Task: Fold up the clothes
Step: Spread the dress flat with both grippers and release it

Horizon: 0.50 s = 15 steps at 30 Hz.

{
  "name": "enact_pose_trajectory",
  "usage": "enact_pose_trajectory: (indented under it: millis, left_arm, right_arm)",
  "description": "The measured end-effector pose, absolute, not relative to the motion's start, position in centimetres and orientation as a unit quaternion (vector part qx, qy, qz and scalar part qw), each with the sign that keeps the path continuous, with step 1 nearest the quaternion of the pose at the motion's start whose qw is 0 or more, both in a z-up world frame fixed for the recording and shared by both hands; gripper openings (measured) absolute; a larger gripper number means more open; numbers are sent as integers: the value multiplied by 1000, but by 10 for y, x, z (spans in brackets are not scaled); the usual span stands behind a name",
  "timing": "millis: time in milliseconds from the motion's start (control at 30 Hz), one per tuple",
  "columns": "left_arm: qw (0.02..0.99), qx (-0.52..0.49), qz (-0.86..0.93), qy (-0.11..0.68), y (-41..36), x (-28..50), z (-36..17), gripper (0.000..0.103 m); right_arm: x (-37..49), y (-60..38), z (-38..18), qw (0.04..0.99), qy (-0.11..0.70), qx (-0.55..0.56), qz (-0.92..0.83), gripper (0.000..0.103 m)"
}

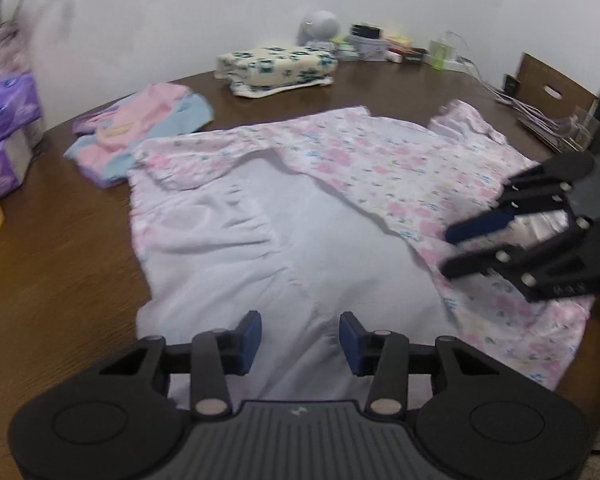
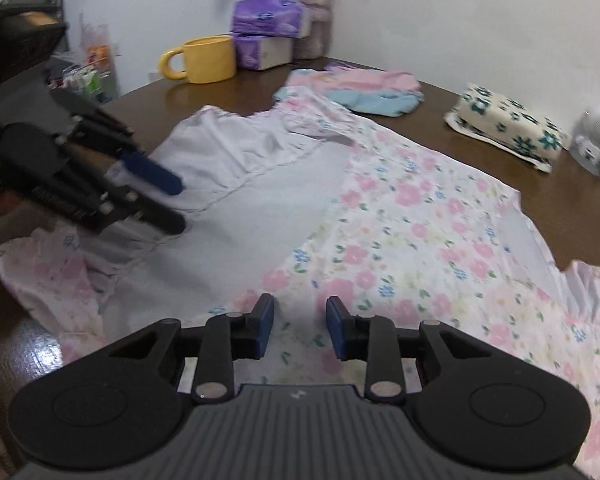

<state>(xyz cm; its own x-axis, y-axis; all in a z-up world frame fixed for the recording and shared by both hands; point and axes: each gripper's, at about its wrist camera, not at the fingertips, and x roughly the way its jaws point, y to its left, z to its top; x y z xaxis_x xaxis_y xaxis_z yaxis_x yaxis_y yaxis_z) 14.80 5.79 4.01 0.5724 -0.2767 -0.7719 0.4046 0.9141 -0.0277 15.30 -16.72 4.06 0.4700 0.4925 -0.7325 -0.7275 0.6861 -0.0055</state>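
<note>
A pale garment with pink flowers (image 1: 380, 168) (image 2: 412, 216) lies spread on the brown table, one flowered part folded over its plain white inside (image 1: 292, 240). My left gripper (image 1: 300, 336) hovers open over the white part near the table's front edge, holding nothing; it also shows at the left of the right wrist view as the left gripper (image 2: 176, 204), open above the ruffled seam. My right gripper (image 2: 300, 320) stands open over the flowered fold, empty. In the left wrist view the right gripper (image 1: 448, 252) reaches in from the right, just above the flowered cloth.
A folded pink and blue garment (image 1: 140, 128) (image 2: 360, 88) and a folded cream flowered bundle (image 1: 276, 66) (image 2: 508, 128) lie behind. Purple tissue packs (image 1: 4, 120) (image 2: 268, 28), a yellow mug (image 2: 204, 60), a cardboard box (image 1: 552, 92) and small clutter (image 1: 380, 46) line the table's edge by the wall.
</note>
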Motion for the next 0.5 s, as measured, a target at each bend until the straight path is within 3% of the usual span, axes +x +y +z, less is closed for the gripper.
enact_pose_trajectory:
  millis: [133, 333, 500]
  left_arm:
    - [891, 50, -167, 420, 76, 152, 44, 41]
    - [917, -3, -193, 348, 90, 172, 68, 42]
    - [916, 29, -168, 365, 87, 207, 52, 32]
  right_arm:
    - [151, -175, 46, 845, 364, -143, 365, 31]
    - [157, -202, 53, 881, 364, -93, 287, 35]
    - [154, -216, 43, 891, 386, -66, 231, 35]
